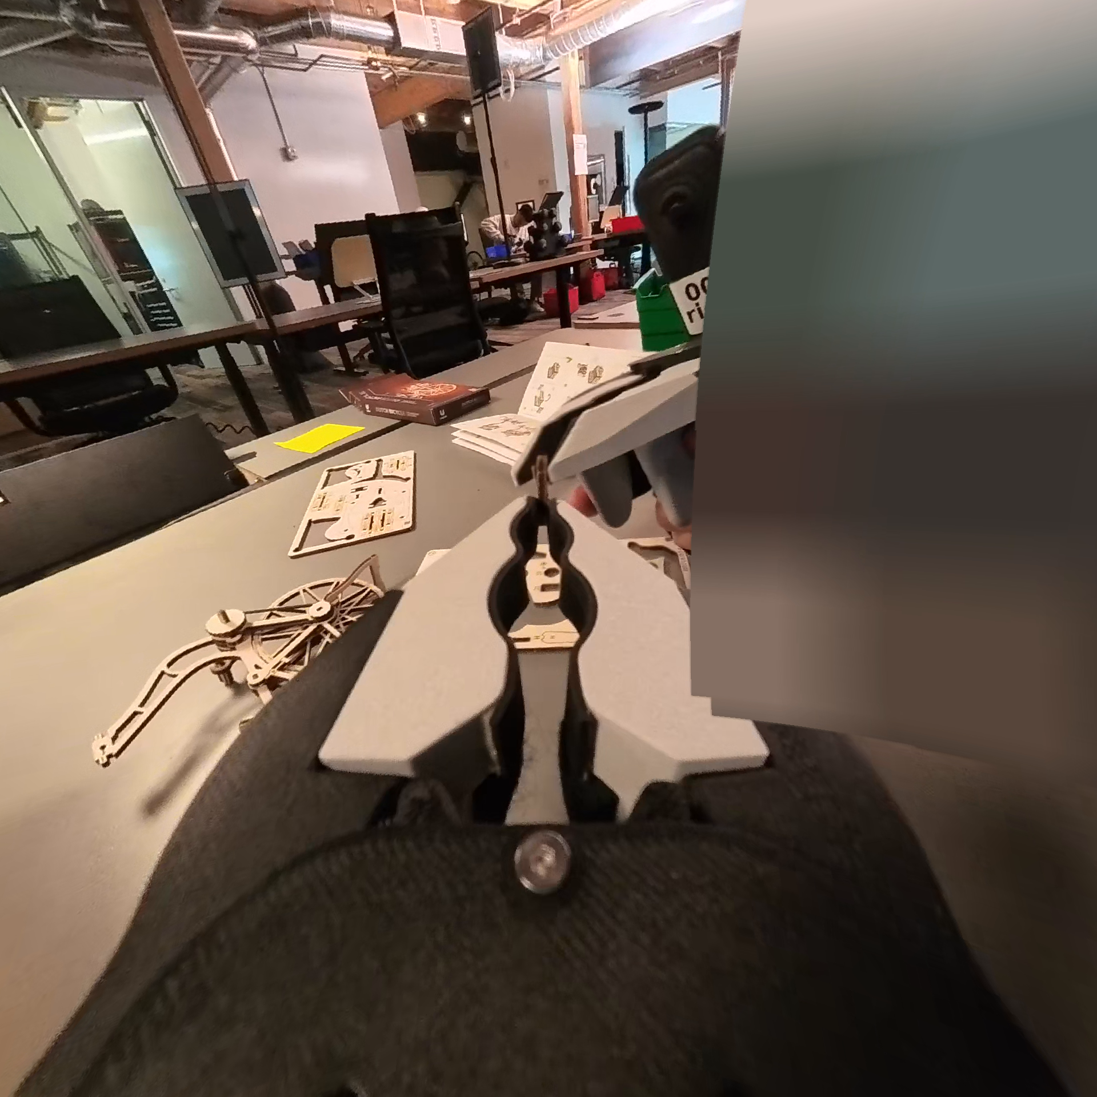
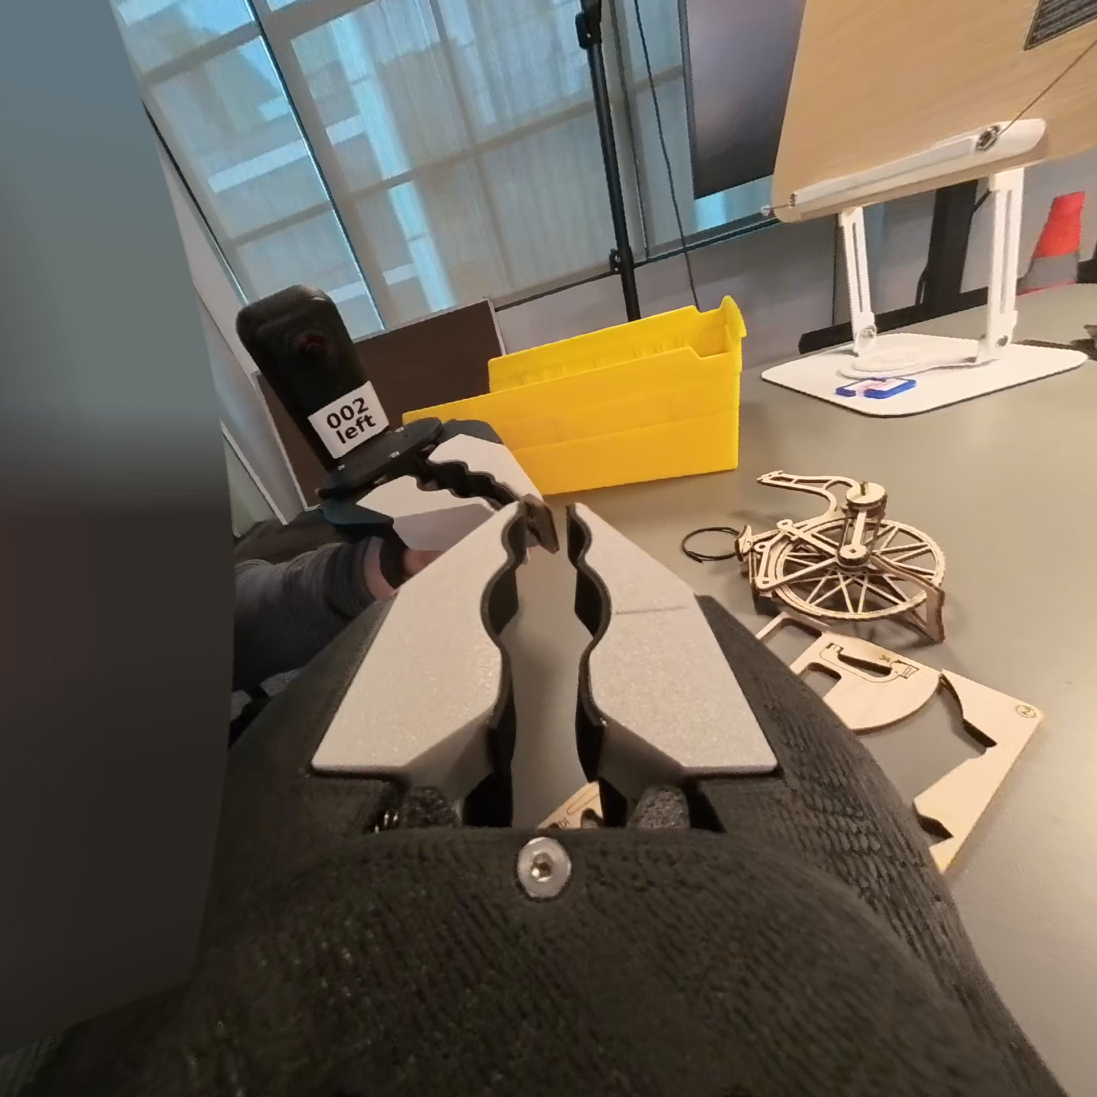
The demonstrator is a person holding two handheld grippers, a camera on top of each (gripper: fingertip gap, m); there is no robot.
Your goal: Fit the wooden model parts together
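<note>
My left gripper [image 1: 537, 504] is shut on a small thin wooden piece [image 1: 541, 479] that sticks up from its tip, seen edge-on. My right gripper [image 2: 543, 519] has its jaws a little apart, and the left gripper's tip [image 2: 545, 534] sits between its fingertips. In the left wrist view the right gripper [image 1: 528, 469] comes in from the right and meets the small piece. A partly built wooden bicycle model [image 1: 279, 629] lies on the grey table [image 1: 119, 623]; it also shows in the right wrist view [image 2: 831, 558].
A wooden part sheet [image 1: 356, 510], a brown box [image 1: 415, 400], an open instruction booklet [image 1: 534, 403] and a yellow note [image 1: 317, 439] lie beyond. The right wrist view shows another cut-out sheet [image 2: 926, 730], a black rubber band [image 2: 709, 543], a yellow bin [image 2: 623, 409] and a white stand [image 2: 926, 368]. Only a small space, under 4 cm, lies between the two pairs of fingers. The partly built wooden bicycle model [image 1: 279, 629] is about equally far from each gripper, around 15 cm. It turns up in the right wrist view [image 2: 839, 529] as well.
</note>
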